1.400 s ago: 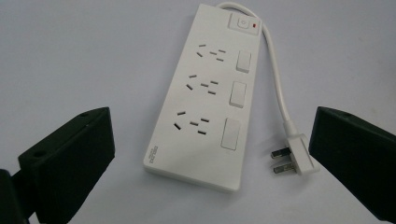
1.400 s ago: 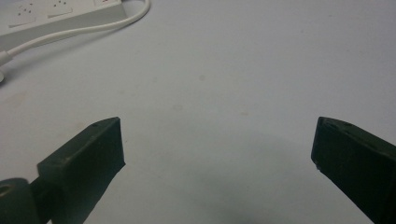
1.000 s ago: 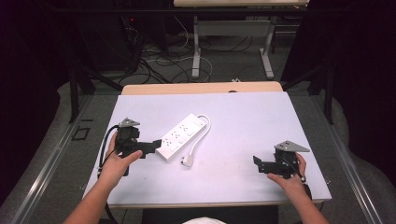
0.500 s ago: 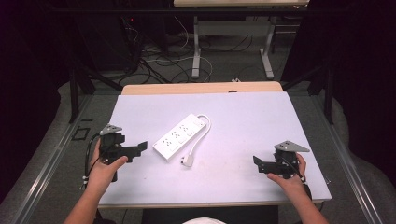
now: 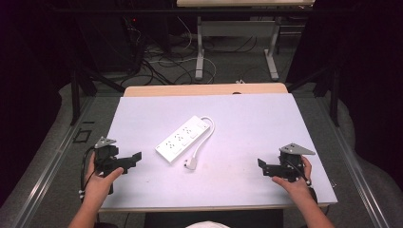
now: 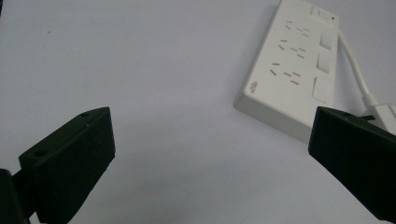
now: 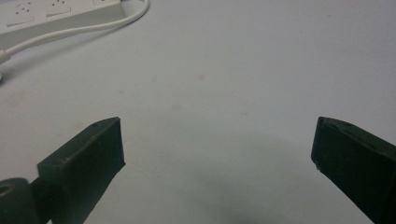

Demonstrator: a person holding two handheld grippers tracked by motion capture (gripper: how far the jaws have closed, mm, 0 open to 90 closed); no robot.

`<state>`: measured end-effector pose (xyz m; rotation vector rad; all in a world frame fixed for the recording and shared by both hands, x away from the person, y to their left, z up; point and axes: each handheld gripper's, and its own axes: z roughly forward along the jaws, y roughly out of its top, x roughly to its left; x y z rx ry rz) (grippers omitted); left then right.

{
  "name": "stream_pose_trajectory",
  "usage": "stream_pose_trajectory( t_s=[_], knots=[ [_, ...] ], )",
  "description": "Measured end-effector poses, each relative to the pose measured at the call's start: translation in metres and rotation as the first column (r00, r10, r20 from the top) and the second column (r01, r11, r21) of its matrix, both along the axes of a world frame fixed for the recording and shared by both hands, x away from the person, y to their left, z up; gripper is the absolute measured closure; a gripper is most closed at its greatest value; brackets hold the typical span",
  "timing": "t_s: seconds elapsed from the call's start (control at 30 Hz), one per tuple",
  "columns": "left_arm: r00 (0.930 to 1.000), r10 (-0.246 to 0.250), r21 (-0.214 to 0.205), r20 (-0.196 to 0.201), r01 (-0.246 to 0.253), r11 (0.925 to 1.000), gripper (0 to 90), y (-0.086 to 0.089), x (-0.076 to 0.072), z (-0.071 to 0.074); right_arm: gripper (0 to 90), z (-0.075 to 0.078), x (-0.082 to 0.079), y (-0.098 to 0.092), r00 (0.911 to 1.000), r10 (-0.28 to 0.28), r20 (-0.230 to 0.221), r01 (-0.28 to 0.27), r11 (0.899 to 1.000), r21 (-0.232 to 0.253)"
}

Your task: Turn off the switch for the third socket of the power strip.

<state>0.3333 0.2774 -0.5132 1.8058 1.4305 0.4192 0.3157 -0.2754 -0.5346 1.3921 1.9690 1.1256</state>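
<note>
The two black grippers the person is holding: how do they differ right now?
The left gripper sits close to the white power strip, while the right gripper is farther from it, near the table's right edge. The left gripper's view shows the strip's sockets just beyond its jaws; the right gripper's view catches the strip far off at the top corner. Both are open, empty and held low over the table.

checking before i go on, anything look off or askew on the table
Nothing looks damaged or spilled. The power strip lies at a slant mid-table, its cord looped beside it and the plug lying loose on the table. Both grippers, left and right, are open and apart from it.
</note>
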Motion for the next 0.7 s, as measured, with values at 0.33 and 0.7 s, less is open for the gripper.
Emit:
stream_pose_trajectory(
  t_s=[0.33,0.7],
  knots=[
    [0.9982,0.057,-0.015,-0.018,-0.057,0.9983,0.8,0.019,0.0,-0.02,1.8,0.0,0.0,-0.001,1.0,0.001,-0.007,-0.001,1.0,-0.003],
    [0.9978,0.066,0.011,-0.006,-0.066,0.9978,0.8,0.022,-0.001,-0.03,1.8,0.0,0.0,-0.002,1.0,0.005,-0.002,-0.005,1.0,-0.002]
  ],
)
